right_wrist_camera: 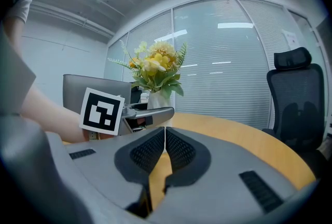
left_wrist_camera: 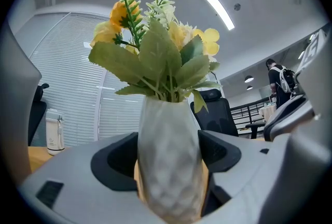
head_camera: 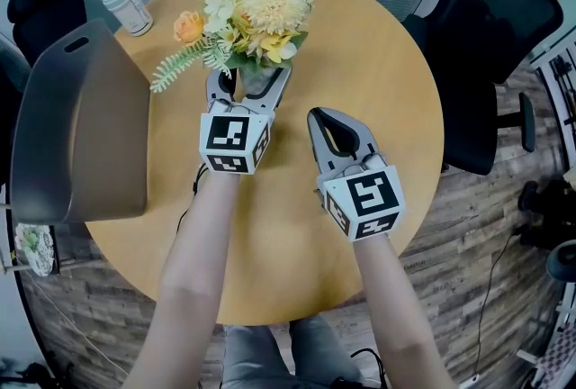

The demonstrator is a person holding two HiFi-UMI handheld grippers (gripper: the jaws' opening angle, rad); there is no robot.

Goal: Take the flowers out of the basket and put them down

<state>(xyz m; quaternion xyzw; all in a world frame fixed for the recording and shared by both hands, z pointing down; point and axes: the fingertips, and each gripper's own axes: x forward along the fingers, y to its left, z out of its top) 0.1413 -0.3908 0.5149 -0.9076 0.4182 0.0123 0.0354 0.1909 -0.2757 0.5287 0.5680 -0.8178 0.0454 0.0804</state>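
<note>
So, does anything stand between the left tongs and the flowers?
Nothing visible does. The left tongs grip the white vase that holds the flowers, one pad on each side. The right tongs are shut and empty, apart from it.

The vase [left_wrist_camera: 168, 166] sits between the fingers [left_wrist_camera: 111, 163] of the left gripper [head_camera: 249, 83], touching both, and the flowers [head_camera: 256, 13] rise out of it beyond them. The right gripper [head_camera: 321, 119] lies right of those fingers and nearer the person, over the desk [head_camera: 378, 72]; its own fingers [right_wrist_camera: 148, 153] meet with nothing between. A jar [head_camera: 126, 6] stands on the desk well left of the left fingers. One chair [head_camera: 81, 126] is left of them, another chair [head_camera: 495, 27] far right of the right fingers.
</note>
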